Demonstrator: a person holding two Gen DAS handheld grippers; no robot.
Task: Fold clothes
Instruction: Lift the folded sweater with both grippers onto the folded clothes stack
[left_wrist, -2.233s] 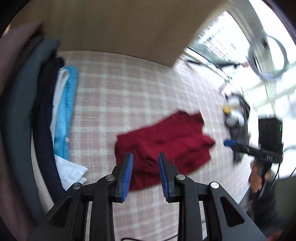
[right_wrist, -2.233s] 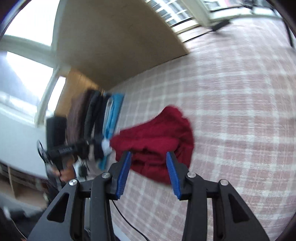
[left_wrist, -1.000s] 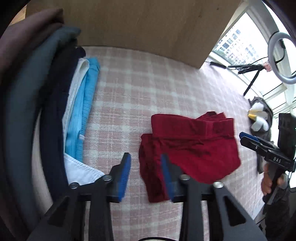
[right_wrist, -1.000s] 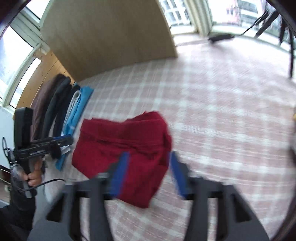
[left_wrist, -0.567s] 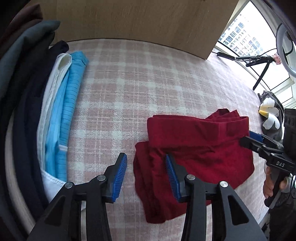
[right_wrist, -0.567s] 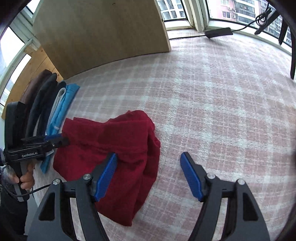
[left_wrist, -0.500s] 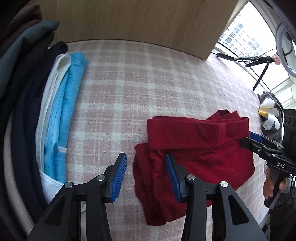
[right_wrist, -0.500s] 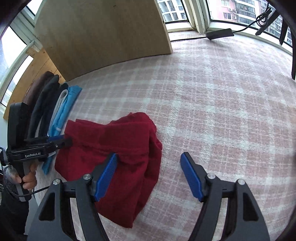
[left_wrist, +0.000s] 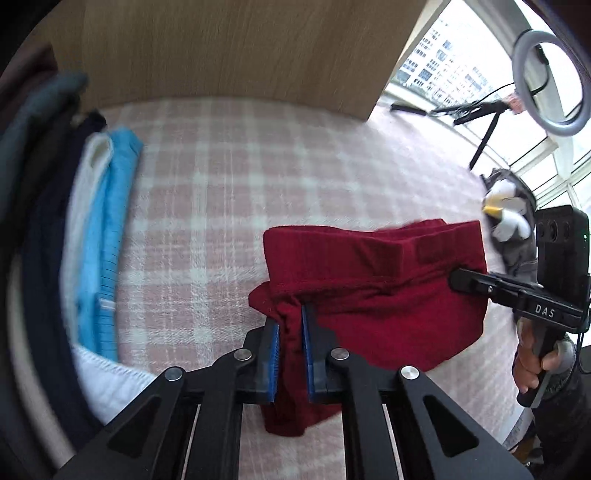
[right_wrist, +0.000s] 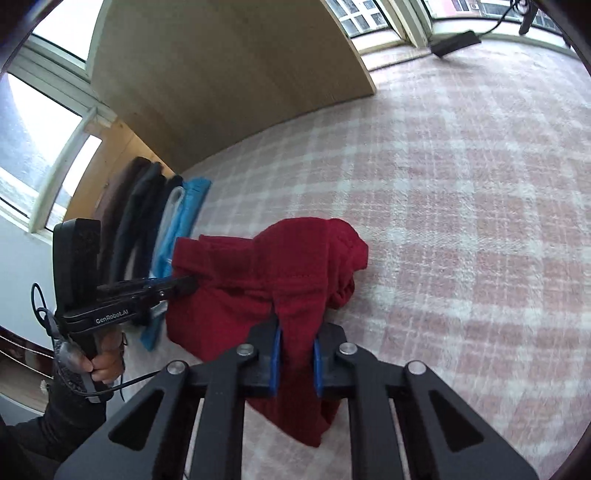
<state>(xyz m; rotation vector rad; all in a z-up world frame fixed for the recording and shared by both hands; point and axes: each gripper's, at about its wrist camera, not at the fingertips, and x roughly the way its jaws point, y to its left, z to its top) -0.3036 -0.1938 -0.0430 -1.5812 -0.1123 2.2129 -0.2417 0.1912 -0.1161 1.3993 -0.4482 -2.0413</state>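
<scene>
A dark red garment (left_wrist: 373, 291) lies bunched on the pink checked blanket (left_wrist: 221, 192). My left gripper (left_wrist: 290, 325) is shut on its near left edge, with red cloth pinched between the blue pads. My right gripper (right_wrist: 295, 339) is shut on the opposite edge of the same red garment (right_wrist: 258, 280). The right gripper also shows in the left wrist view (left_wrist: 458, 278), its tip against the cloth. The left gripper shows in the right wrist view (right_wrist: 188, 282), its tip at the cloth's corner. The garment hangs slightly raised between the two grippers.
A row of folded clothes (left_wrist: 96, 229), blue, white, navy and grey, lies along the left side. A wooden board (left_wrist: 229, 48) stands at the back. A ring light (left_wrist: 546, 74) and a bag with a soft toy (left_wrist: 506, 214) are at the right.
Both grippers went from open to shut on opposite edges of the red garment. The cloth is now pulled up a little between them.
</scene>
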